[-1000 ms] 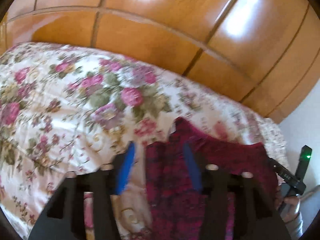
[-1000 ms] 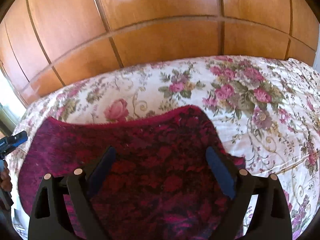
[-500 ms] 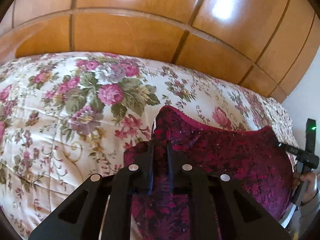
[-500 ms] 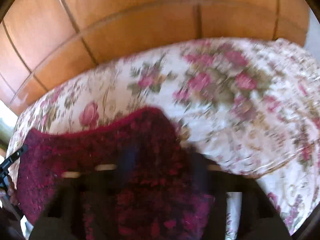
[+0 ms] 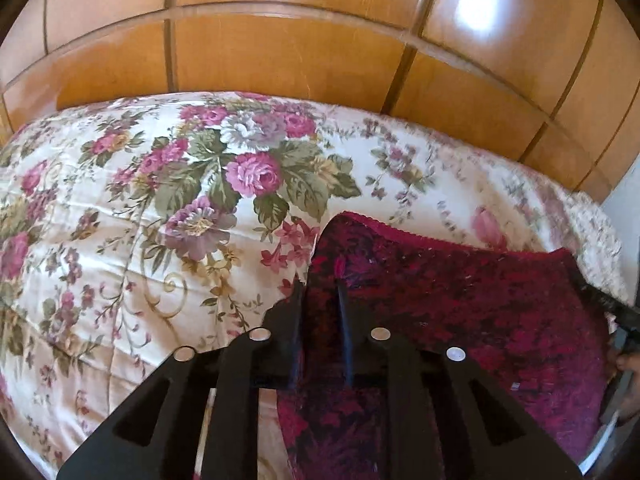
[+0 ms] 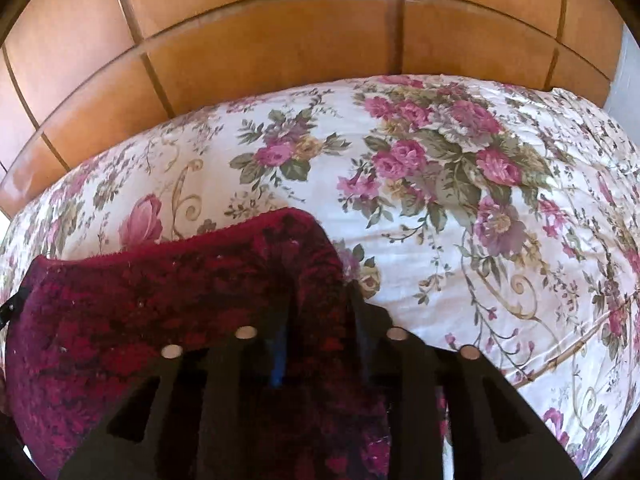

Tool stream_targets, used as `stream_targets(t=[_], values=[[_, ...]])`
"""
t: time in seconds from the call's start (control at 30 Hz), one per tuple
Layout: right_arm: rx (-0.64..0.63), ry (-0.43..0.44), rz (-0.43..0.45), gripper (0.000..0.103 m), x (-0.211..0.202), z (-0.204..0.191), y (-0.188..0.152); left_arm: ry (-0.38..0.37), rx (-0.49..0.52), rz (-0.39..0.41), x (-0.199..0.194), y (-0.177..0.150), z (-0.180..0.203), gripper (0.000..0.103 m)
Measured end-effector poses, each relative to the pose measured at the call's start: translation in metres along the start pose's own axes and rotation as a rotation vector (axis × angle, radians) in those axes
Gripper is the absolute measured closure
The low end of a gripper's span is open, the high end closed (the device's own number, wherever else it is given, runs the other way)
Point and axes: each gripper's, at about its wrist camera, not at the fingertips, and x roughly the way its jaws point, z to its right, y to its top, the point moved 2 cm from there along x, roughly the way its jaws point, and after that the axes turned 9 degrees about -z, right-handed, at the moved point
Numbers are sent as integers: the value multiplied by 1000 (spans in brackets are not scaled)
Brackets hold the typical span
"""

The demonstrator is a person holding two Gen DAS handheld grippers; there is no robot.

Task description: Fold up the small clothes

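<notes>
Floral bed (image 5: pixel 120 240), wood panels behind; left gripper (image 5: pixel 320 300) and right gripper (image 6: pixel 320 300) each clamped on crimson garment (image 5: pixel 460 300) corner, lower frame; fold barely begun

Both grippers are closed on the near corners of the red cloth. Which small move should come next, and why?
Probably lift both corners together and carry them toward the cloth's far edge: the left gripper and right gripper each pinch a near corner, and it lies flat on the floral bedspread.
</notes>
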Motion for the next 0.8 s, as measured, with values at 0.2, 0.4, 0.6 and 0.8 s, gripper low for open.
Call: stream_targets(t=[0.2, 0.4, 0.6, 0.8], values=[[49, 34, 21, 38, -9, 9, 2, 86, 8, 99, -44, -12, 13, 81], [57, 69, 64, 20, -35, 13, -6, 126, 34, 206, -80, -30, 26, 55], [87, 139, 58, 12, -57, 31, -24, 142, 60, 238, -97, -41, 39, 55], [156, 274, 18, 7, -60, 55, -47, 143, 98, 243, -102, -51, 56, 55]])
